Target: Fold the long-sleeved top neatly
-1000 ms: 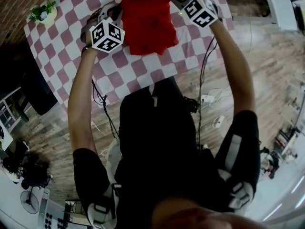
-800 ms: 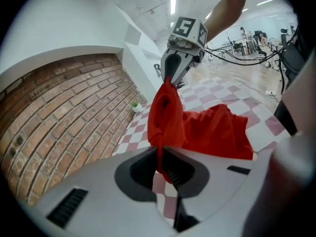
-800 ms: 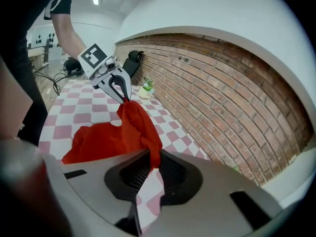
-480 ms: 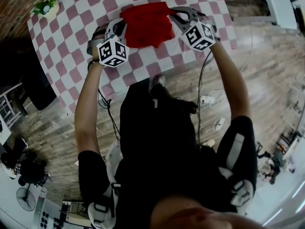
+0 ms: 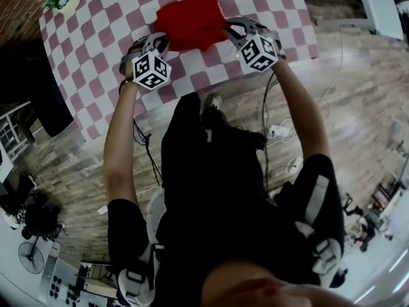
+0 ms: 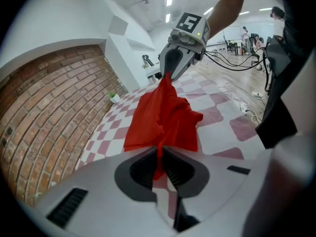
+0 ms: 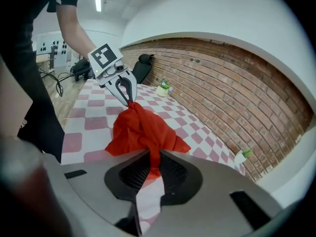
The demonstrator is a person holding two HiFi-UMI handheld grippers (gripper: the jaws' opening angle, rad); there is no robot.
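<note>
Red long-sleeved top (image 5: 190, 23) sits bunched on the checked desk (image 5: 96, 50); left claw (image 6: 161, 158) and right claw (image 7: 151, 163) each grip an edge; folding looks unfinished.

The desk (image 5: 96, 56) is covered by a red-and-white checked cloth (image 5: 268, 8) and stands on a wood-plank floor (image 5: 358, 94). In the head view a red top (image 5: 188, 21) rests bunched on it at 12 o'clock. A small potted plant (image 5: 62, 0) sits at the 10 o'clock corner, well apart from the top.
</note>
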